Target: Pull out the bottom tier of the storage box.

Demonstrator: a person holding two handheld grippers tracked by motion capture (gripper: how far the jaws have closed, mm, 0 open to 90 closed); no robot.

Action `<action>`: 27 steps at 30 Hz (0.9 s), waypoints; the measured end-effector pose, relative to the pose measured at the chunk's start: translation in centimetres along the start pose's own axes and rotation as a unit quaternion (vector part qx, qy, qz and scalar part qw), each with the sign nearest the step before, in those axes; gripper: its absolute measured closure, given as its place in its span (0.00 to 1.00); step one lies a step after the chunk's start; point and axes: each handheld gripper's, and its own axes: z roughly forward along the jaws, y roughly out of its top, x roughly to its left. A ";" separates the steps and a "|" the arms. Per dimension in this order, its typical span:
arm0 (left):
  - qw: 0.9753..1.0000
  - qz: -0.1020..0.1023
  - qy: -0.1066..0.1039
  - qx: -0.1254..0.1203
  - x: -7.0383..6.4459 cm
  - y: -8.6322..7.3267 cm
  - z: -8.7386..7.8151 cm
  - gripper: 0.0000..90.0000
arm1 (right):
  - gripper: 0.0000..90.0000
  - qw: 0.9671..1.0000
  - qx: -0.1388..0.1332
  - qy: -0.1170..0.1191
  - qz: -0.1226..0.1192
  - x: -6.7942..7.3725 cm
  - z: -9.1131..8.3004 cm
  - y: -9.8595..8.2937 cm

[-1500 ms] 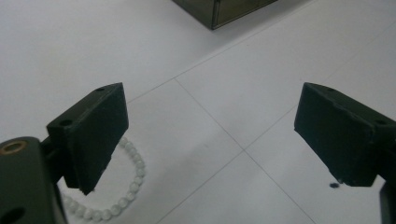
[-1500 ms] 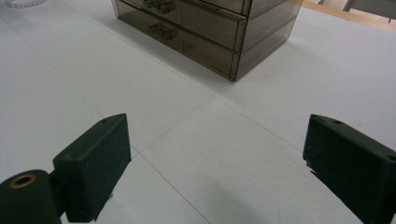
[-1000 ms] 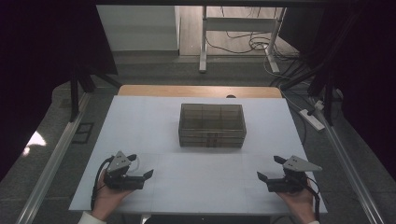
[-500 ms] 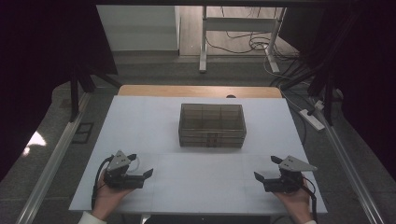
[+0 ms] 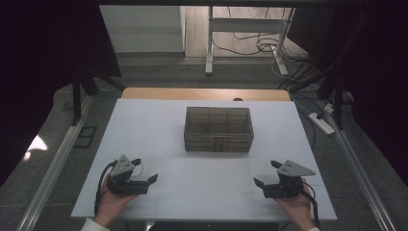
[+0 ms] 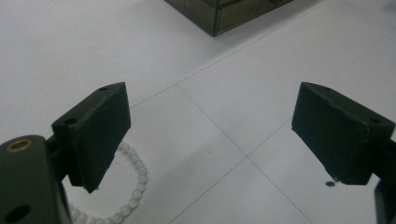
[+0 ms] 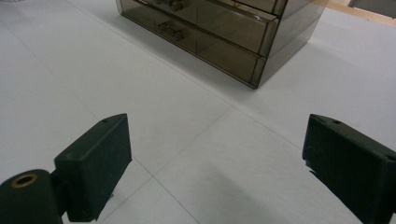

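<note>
Both claws gape empty, left claw [image 5: 146,169] lower left over bead bracelet [image 6: 135,179]; right claw [image 5: 267,173] lower right; drawer box [image 5: 219,129] centre.

A white bead bracelet [image 6: 133,179] lies flat on the white table [image 6: 224,112], part hidden behind the left gripper's [image 6: 210,135] wide-open jaws. A smoky clear drawer box [image 5: 219,128] sits mid-table, drawers shut.

The surface [image 5: 159,125] is viewed from high above its near edge, facing forward and down. It is seen close and low between each gripper's jaws. The drawer box [image 5: 219,129] is shared by all views.
</note>
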 end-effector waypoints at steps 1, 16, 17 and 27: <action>1.000 0.000 0.000 0.000 0.0 0.0 0.0 0.13 | 0.09 1.000 0.000 0.000 0.000 0.0 0.0 0.0; 1.000 0.000 0.000 0.002 0.0 -0.1 0.1 0.13 | 0.09 1.000 -0.004 0.011 -0.004 1.0 0.8 0.6; 1.000 0.001 -0.001 0.004 0.0 -0.1 0.1 0.13 | 0.09 1.000 -0.001 0.012 -0.006 1.1 0.8 0.7; 1.000 0.001 -0.001 0.005 -0.1 -0.1 0.1 0.13 | 0.09 1.000 0.000 0.013 -0.014 1.7 1.5 1.1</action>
